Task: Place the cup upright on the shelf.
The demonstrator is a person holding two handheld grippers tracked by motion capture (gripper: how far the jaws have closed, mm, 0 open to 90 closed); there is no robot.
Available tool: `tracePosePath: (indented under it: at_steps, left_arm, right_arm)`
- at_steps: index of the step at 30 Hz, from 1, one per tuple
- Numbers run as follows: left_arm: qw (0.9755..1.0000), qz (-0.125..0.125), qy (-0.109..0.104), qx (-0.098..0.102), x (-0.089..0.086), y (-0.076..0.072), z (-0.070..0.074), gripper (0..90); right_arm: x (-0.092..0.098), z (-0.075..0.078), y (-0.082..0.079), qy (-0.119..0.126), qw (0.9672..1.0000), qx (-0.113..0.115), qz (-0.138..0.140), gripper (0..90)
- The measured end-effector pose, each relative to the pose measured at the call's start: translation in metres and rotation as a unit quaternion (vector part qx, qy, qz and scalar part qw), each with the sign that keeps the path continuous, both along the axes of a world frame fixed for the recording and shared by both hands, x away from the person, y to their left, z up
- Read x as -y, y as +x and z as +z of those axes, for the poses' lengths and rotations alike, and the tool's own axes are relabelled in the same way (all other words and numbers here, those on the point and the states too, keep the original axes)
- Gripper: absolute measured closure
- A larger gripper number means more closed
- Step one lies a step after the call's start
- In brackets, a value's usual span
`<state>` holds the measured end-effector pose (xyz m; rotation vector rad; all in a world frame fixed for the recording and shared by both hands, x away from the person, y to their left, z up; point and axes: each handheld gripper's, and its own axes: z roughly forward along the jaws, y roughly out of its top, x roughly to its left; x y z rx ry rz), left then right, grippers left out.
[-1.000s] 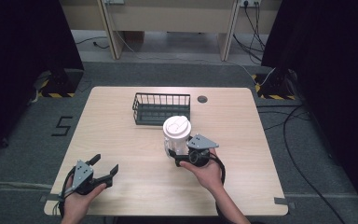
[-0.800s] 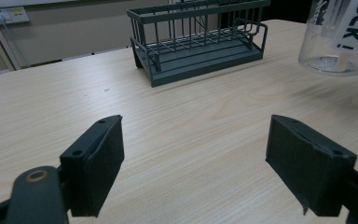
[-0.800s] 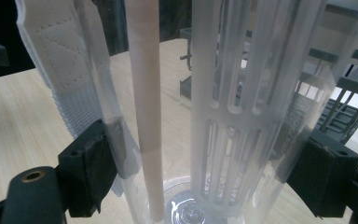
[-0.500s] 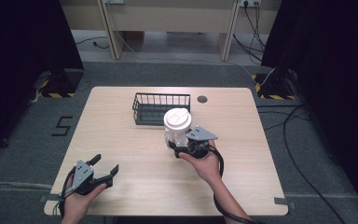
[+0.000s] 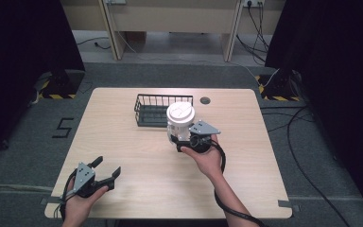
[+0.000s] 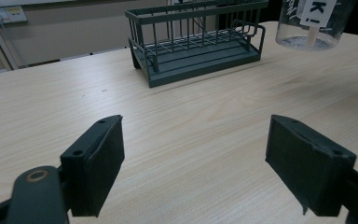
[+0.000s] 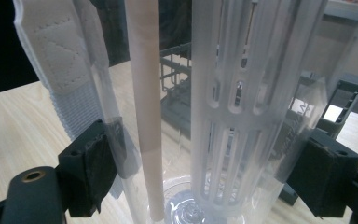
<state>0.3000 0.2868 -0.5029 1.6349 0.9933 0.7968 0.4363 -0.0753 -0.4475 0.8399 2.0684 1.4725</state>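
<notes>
Gripping a clear plastic bottle with a white lid [image 5: 180,122] in the right gripper [image 5: 189,142], lifted just beside the dark wire basket [image 5: 152,110]; left gripper [image 5: 103,174] spread wide near the bare wooden counter's [image 5: 123,142] front edge.

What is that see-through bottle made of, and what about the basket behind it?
The bottle looks like clear, glossy plastic: through its wall you can see the slotted inner tube and a straw. Its white lid seems matte plastic too. The basket looks like thin metal wire with a dull dark-grey coating, though it may be moulded plastic. The table has a pale wood-grain surface, probably laminate.
</notes>
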Motion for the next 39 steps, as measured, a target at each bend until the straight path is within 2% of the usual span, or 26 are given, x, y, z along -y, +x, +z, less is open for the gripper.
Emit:
tracePosePath:
  at_steps: [39]
  left_arm:
    - [1.0,0.002,-0.004,0.0,-0.001,0.0,0.0,18.9]
  right_arm:
    - [-0.011,0.027,0.041,0.002,0.9996,-0.004,-0.028,18.8]
